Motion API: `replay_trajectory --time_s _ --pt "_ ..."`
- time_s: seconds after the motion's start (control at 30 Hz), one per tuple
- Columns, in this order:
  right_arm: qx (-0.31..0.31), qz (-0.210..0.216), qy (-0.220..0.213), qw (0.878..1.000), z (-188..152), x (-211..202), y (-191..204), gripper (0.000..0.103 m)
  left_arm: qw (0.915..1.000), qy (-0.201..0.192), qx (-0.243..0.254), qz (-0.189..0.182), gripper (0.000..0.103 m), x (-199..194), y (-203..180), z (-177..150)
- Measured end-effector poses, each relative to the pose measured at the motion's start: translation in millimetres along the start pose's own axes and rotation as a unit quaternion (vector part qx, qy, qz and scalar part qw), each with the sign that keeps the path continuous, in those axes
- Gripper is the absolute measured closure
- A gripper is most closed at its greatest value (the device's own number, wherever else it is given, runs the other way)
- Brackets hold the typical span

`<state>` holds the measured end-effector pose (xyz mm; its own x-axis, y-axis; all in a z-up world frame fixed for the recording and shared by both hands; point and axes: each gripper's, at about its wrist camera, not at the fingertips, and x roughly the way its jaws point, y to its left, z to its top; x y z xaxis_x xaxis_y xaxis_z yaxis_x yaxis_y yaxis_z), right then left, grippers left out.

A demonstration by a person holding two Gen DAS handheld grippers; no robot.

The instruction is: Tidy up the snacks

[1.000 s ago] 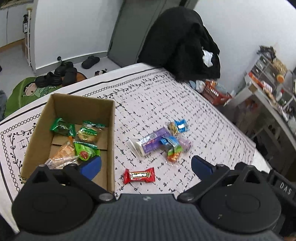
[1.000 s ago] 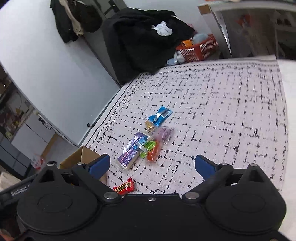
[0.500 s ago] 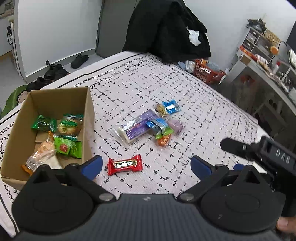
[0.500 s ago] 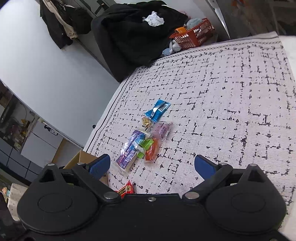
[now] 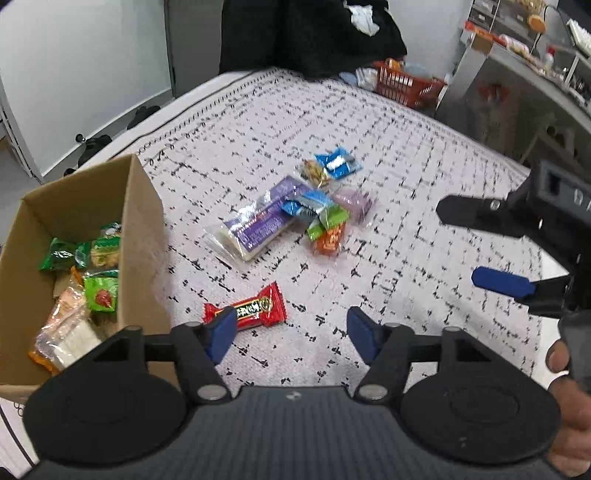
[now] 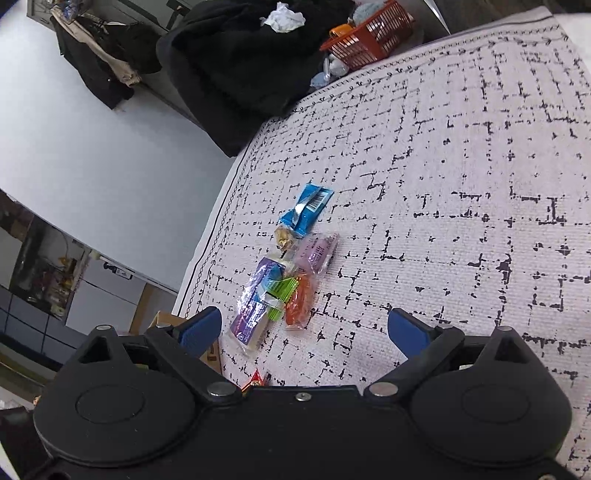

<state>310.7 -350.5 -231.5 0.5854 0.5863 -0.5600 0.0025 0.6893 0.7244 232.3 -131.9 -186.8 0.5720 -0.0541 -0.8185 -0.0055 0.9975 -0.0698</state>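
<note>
A cardboard box [image 5: 144, 221] with several snack packets in it stands at the left on the patterned cloth [image 5: 406, 166]. A red candy bar [image 5: 255, 306] lies just right of the box. My left gripper [image 5: 291, 334] hangs over it, its jaws closing; the left fingertip [image 5: 221, 330] overlaps the bar's left end, and neither pad presses on it. Further back lies a pile: a purple bar [image 5: 258, 221], a blue packet [image 5: 338, 164], a pink one [image 5: 352, 201], an orange one [image 5: 328, 242]. My right gripper [image 6: 303, 328] is open and empty, just short of that pile [image 6: 299, 304].
A heap of black clothing [image 5: 310, 33] and a red basket [image 5: 406, 86] sit beyond the far edge. A cluttered grey desk [image 5: 517, 55] stands at the right. Shoes [image 5: 142, 112] lie on the floor at the left. A hand [image 5: 565, 369] holds the right gripper [image 5: 484, 247].
My left gripper has sunk toward the red candy bar and its jaws have narrowed a lot. The right gripper has come into the left view and dropped closer to the pile.
</note>
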Motion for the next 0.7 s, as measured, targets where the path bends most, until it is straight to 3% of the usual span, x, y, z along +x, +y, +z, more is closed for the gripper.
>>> replay_trajectory --time_s 0.17,0.7 --pt "0.005 0.004 0.011 1.0 3.7 8.4 -7.1 0.006 0.9996 0.015 0.004 0.023 0.056 17.3 -3.0 -2.0" --pt "-0.006 -0.001 0.042 0.999 12.1 39.0 -13.9 0.01 0.9951 0.034 0.037 0.085 0.056 63.7 -6.8 1.8"
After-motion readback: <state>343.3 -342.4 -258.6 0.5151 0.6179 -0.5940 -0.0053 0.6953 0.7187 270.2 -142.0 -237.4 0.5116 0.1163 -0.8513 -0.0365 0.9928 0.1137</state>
